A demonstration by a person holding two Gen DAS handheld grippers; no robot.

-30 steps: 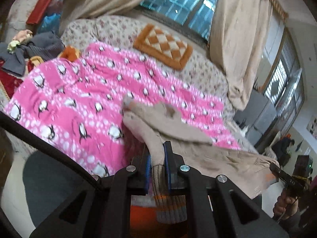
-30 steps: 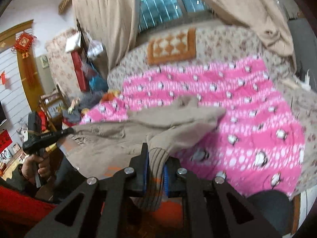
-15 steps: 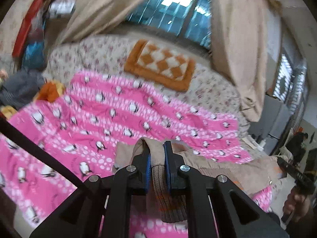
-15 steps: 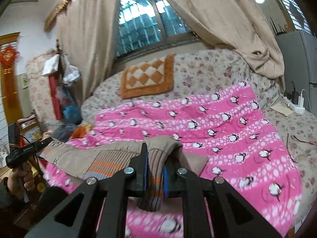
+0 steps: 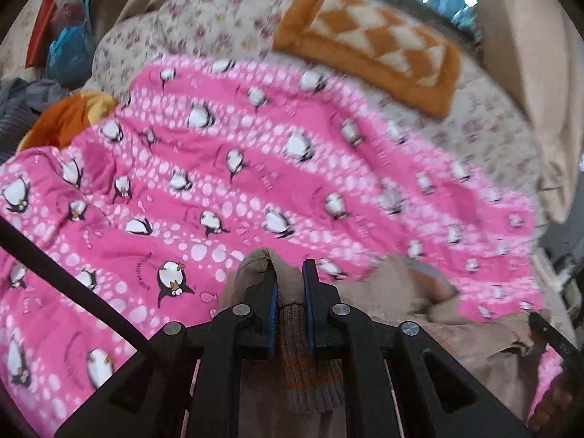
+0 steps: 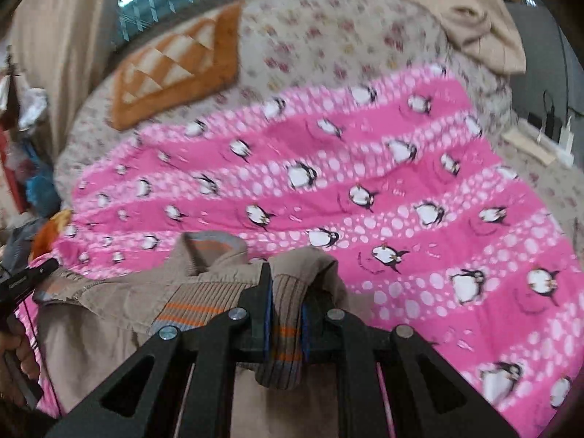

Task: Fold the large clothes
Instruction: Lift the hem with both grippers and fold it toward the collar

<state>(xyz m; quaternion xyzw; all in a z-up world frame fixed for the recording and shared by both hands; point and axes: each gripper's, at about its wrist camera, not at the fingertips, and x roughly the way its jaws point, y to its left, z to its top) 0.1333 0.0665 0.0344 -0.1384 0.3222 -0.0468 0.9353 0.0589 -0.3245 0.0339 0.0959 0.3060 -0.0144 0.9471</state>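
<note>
While both views are smeared by blur, the main facts read clearly enough. The left gripper (image 5: 288, 292) is clamped on a ribbed knit cuff (image 5: 310, 372) of a tan jacket (image 5: 474, 350), the cuff hanging down between the blue-lined fingers (image 5: 272, 303) toward the camera, with a loop of tan fabric bulging over the fingertips. The right gripper (image 6: 284, 303) pinches another ribbed band of the same jacket (image 6: 109, 303), this one striped in orange and grey (image 6: 288, 350), its jaws drawn together on the cloth.

The jacket lies low in front of both tools, spread across the near edge of a pink penguin-print blanket (image 5: 219, 182), and it stretches between the two grippers. In the right wrist view its collar (image 6: 215, 246), knit with an orange stripe, stands up just beyond the fingers. The blanket (image 6: 401, 200) covers a floral bedspread (image 5: 226, 33), on which an orange and cream checked cushion (image 5: 368, 47) lies near the far edge, below a window with beige curtains (image 6: 62, 54).

At the left edge of the right wrist view, a hand (image 6: 18, 361) grips the black handle of the other tool; how that tool's tip meets the jacket is probably too blurred to say.
</note>
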